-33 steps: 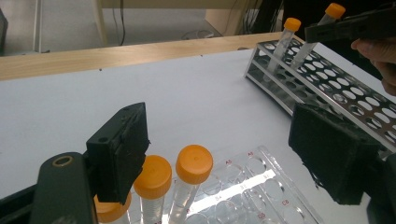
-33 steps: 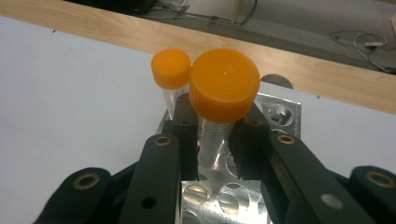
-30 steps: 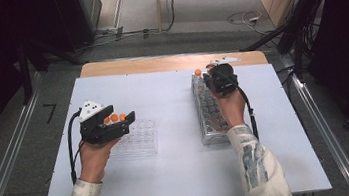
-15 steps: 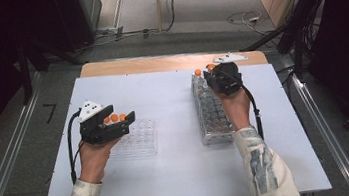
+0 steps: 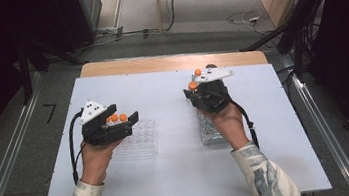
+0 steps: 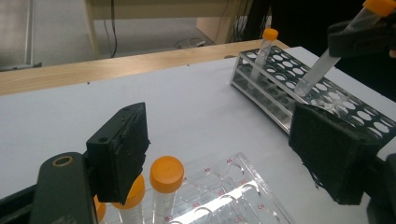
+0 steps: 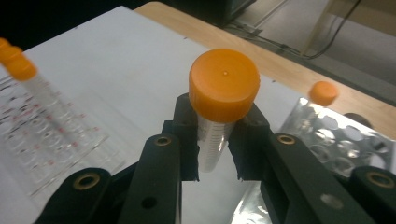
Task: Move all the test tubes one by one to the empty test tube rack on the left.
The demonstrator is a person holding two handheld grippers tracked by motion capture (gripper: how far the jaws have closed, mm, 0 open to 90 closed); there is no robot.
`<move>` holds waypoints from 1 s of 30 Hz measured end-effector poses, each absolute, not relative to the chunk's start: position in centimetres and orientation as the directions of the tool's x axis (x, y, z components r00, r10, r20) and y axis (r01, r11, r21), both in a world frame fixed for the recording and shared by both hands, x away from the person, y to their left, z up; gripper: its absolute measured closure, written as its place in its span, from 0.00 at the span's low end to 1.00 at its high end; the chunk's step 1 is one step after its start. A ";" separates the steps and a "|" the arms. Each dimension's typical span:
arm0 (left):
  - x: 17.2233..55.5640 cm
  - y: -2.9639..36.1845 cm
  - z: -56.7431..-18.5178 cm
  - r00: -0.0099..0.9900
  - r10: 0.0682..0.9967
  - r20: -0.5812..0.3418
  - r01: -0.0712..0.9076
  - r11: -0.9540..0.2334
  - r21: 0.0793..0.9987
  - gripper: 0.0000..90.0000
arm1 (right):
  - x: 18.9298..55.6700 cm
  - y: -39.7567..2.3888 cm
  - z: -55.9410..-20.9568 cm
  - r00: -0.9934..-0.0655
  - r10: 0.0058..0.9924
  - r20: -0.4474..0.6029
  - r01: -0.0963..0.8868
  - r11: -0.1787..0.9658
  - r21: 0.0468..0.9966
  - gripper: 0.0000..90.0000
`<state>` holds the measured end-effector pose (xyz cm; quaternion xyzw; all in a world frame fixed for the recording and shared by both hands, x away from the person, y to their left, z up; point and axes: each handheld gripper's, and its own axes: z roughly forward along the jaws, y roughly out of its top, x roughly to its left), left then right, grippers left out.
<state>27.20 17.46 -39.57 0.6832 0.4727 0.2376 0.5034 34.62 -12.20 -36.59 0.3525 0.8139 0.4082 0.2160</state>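
Orange-capped and clear-walled, the tube point(image 7: 220, 116) sits pinched just under its cap between the black pads of your right gripper point(image 7: 218, 151), lifted above the table. From the left gripper view that same tube hangs tilted over the clear rack point(image 6: 327, 100), its tip above the holes and apart from them. One more capped tube point(image 6: 262, 51) stands upright at the far end of that rack.

Your left gripper point(image 6: 229, 154) holds its jaws spread, nothing pressed between the pads. Just below and between them stand two orange-capped tubes point(image 6: 164, 191) in a low clear tray point(image 6: 233, 196) with red lettering on its cells; a third cap may sit behind the left pad, though the pad hides most of it.

From the high view, your left gripper point(image 5: 110, 126) hovers over the tray point(image 5: 140, 140) at the left of the white table point(image 5: 171, 169), and your right gripper point(image 5: 202, 92) is over the far end of the rack point(image 5: 209, 134) at the right, well apart from the other.
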 end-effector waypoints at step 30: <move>26.5 14.1 -39.8 0.553 0.820 -0.146 0.410 -0.115 0.905 0.23 | 30.9 -8.8 -40.7 -0.793 0.608 -0.052 0.364 0.539 0.759 0.80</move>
